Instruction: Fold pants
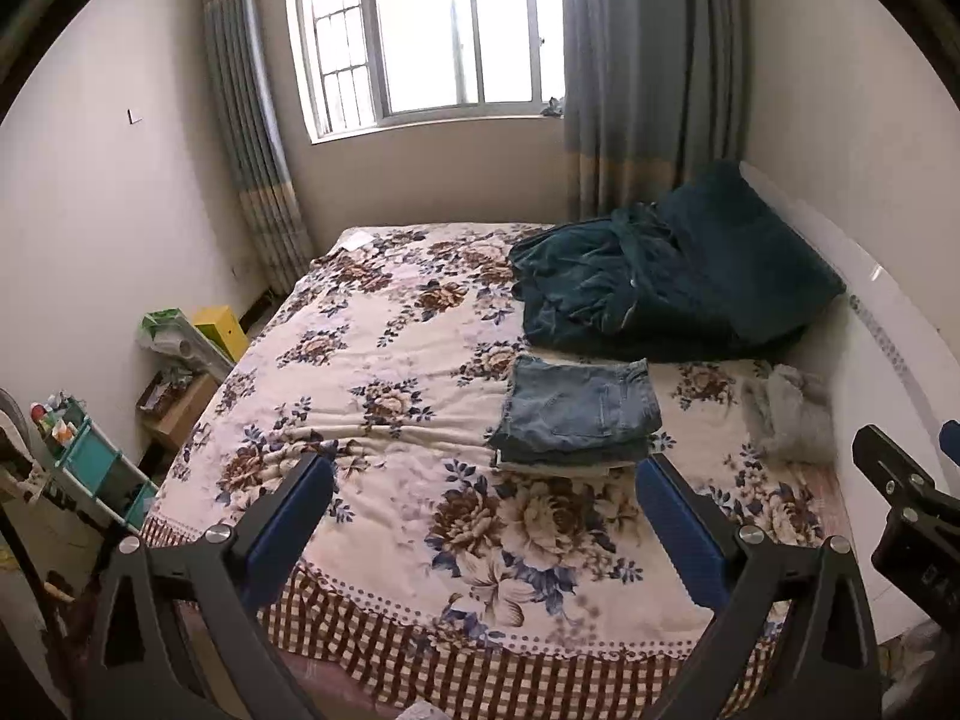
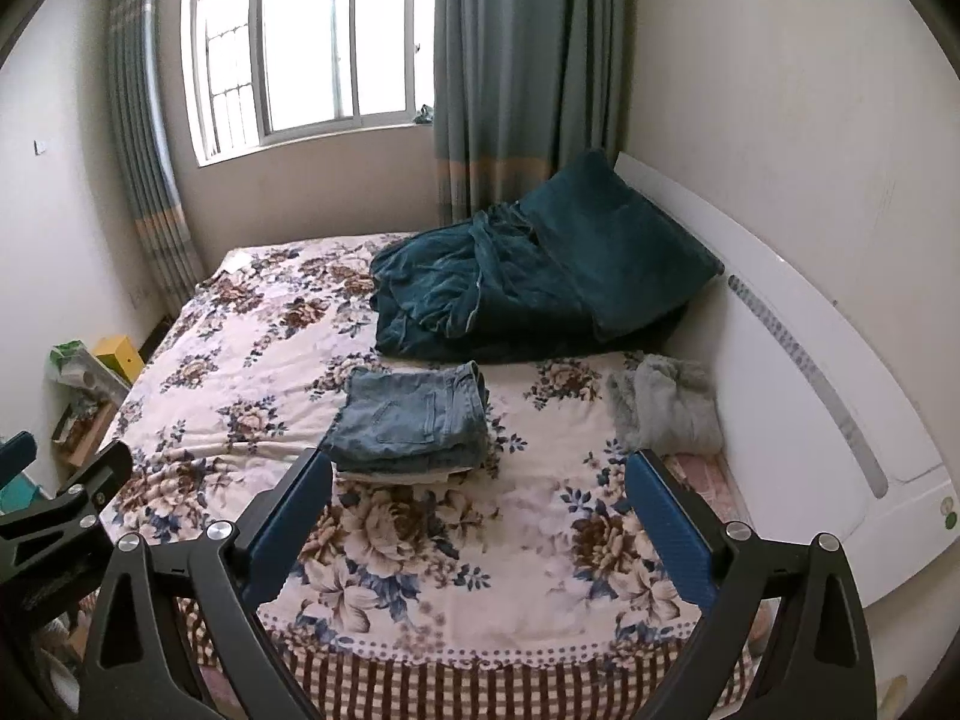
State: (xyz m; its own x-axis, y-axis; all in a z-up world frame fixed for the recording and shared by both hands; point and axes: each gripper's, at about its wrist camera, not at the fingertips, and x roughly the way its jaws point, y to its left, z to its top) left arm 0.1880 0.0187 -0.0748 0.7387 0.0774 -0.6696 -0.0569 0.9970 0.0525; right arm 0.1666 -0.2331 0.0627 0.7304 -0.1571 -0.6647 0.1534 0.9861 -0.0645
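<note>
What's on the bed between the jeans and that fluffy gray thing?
Just bare flowery blanket. The right wrist view shows nothing lying between the folded jeans and the fluffy gray thing.

You are looking at a wide bed (image 1: 384, 360) (image 2: 240, 360) spread with a cream blanket printed with brown and blue flowers, edged at the near side by a red-and-white checked border. A small stack of folded blue denim pants (image 1: 579, 414) (image 2: 414, 420) lies flat on it, right of centre. Behind the stack a rumpled dark teal velvet quilt (image 1: 606, 294) (image 2: 474, 300) lies heaped, with a dark teal pillow (image 1: 744, 252) (image 2: 618, 246) leaning on it toward the white headboard (image 1: 888, 324) (image 2: 798, 312). A fluffy grey bundle (image 1: 786, 414) (image 2: 666, 408) sits on the blanket just beside the headboard, apart from the pants.
</note>
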